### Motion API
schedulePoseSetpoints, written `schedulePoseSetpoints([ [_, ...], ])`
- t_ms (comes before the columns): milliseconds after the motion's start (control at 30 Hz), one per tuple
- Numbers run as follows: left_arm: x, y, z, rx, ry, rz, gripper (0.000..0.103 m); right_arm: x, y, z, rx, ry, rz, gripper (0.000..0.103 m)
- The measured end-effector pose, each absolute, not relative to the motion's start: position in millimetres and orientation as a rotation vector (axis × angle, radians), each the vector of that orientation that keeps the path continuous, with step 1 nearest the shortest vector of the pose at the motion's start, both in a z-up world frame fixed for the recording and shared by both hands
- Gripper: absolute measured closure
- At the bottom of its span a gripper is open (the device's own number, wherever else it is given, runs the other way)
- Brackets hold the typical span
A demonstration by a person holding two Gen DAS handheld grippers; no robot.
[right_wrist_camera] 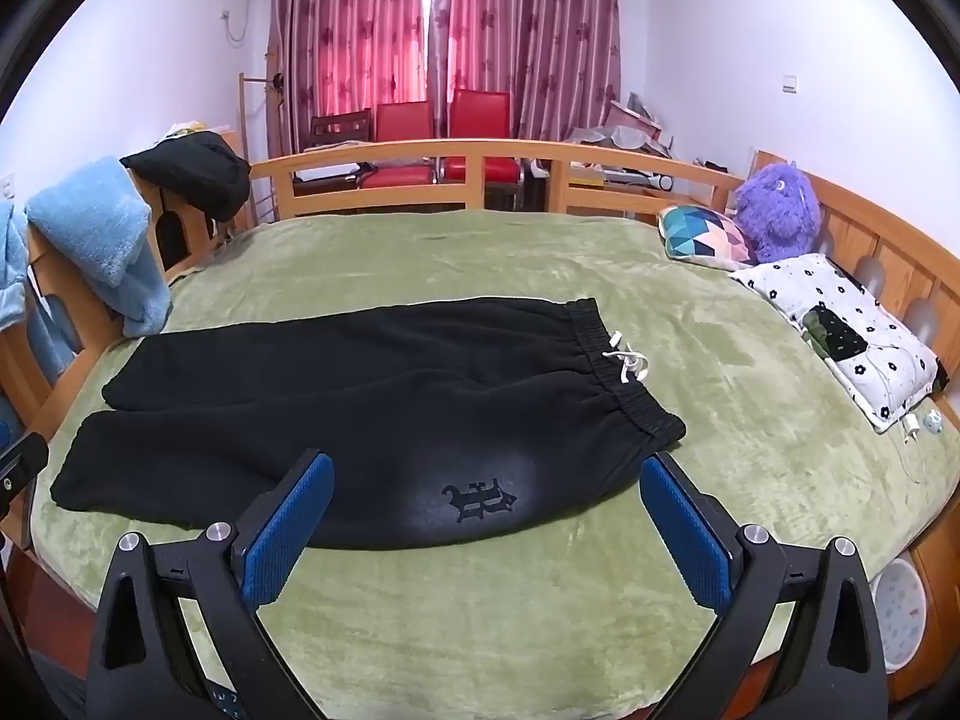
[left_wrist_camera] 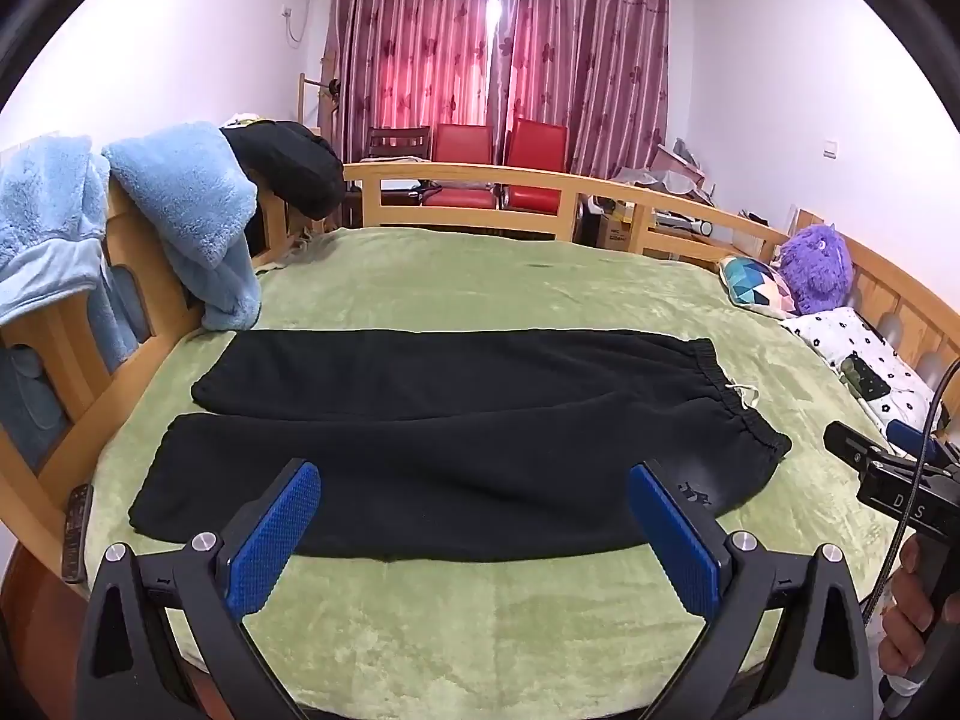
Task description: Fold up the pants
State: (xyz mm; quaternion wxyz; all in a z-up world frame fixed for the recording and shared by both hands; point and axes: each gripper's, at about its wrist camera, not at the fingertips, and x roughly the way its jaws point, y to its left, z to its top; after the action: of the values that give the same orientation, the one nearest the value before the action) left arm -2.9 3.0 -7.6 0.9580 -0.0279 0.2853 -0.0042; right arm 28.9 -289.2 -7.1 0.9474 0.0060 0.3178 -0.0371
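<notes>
One pair of black pants (left_wrist_camera: 456,420) lies flat on the green blanket (left_wrist_camera: 480,618), just ahead of both tools, legs to their left, waistband to their right. The left gripper (left_wrist_camera: 474,534) and right gripper (right_wrist_camera: 486,531) hang spread wide above the near edge, grasping nothing

Daylight glowing through the red floral curtains (left_wrist_camera: 498,42) at the far wall

A bright white gap is glaring between them, the fisheye is bending the light wooden bed rails (right_wrist_camera: 480,150) toward dark vignetted corners, and focus is staying fairly sharp throughout.
</notes>
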Motion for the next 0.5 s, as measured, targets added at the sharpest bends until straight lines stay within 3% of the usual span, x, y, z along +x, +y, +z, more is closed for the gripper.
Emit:
schedulePoseSetpoints([
  [500, -2.7, 6.6, -7.1, -0.076, 0.586, -0.005, 0.0, 29.7, -285.3, -7.8, 0.008, 0.649, -0.075, 0.002],
])
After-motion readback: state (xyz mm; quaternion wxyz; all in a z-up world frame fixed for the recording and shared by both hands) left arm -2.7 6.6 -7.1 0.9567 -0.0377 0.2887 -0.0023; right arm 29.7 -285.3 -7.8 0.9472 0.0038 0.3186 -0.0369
